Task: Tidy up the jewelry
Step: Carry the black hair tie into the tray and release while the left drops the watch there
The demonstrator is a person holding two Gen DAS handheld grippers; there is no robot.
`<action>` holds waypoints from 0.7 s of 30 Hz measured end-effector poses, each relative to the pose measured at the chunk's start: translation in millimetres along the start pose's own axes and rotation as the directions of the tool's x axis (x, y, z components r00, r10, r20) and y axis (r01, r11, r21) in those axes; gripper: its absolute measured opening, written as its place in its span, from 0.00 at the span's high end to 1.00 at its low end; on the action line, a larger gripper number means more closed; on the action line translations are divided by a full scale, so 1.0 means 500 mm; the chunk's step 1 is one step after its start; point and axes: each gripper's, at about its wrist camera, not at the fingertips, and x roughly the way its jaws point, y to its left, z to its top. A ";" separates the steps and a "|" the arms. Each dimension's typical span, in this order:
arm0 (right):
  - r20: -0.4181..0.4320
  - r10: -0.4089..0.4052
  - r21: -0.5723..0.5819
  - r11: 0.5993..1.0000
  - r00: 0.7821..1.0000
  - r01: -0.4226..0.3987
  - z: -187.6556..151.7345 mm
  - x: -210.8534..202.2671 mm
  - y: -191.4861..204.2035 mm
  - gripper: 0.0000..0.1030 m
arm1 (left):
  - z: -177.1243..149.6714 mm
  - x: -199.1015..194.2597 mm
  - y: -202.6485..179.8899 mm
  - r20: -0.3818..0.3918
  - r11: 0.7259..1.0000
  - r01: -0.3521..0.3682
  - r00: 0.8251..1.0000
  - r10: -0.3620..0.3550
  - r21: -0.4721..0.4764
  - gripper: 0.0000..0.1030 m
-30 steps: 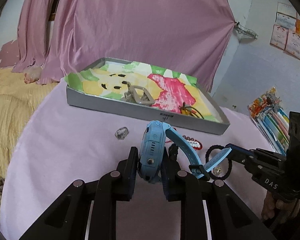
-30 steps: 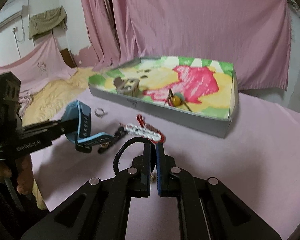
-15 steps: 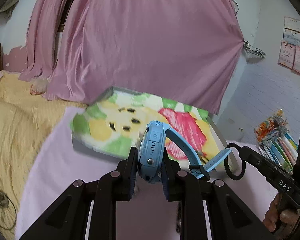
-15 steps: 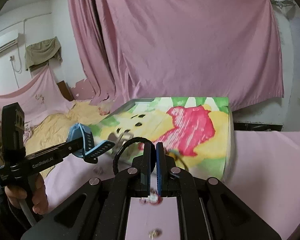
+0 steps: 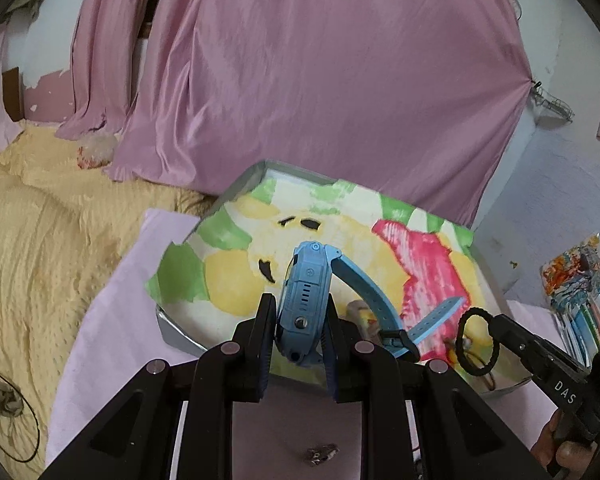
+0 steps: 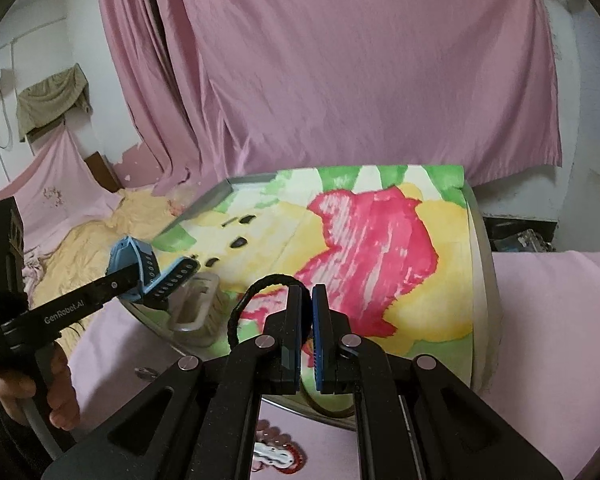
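My left gripper is shut on a blue watch, held edge-up above the near rim of the grey tray; its strap hangs out to the right. The watch also shows at the left of the right wrist view. My right gripper is shut on a black hair tie, whose loop sticks up to the left, over the tray's colourful lining. The hair tie shows at the right of the left wrist view. A pale hair clip lies in the tray.
On the pink cloth in front of the tray lie a red-and-white bead bracelet and a small clear ring. A yellow blanket spreads at the left. A packet of coloured pens lies right. Pink drapes hang behind.
Both grippers have lifted off the cloth and moved forward over the tray, each carrying its item. The bracelet and ring stay behind on the cloth.
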 end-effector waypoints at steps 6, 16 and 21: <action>-0.030 -0.012 0.002 1.000 0.999 0.012 -0.005 0.022 -0.005 0.95 | 0.001 -0.001 0.009 0.015 0.999 -0.038 0.999 0.038 -0.001 0.83; -0.055 -0.020 -0.006 1.000 0.998 0.020 -0.013 0.036 -0.006 0.95 | -0.003 0.012 0.009 -0.014 0.999 -0.041 0.999 0.041 0.001 0.84; -0.051 -0.025 -0.003 1.000 0.998 0.024 -0.015 0.035 -0.009 0.93 | -0.012 0.009 0.011 -0.009 0.999 -0.049 0.999 0.049 0.004 0.81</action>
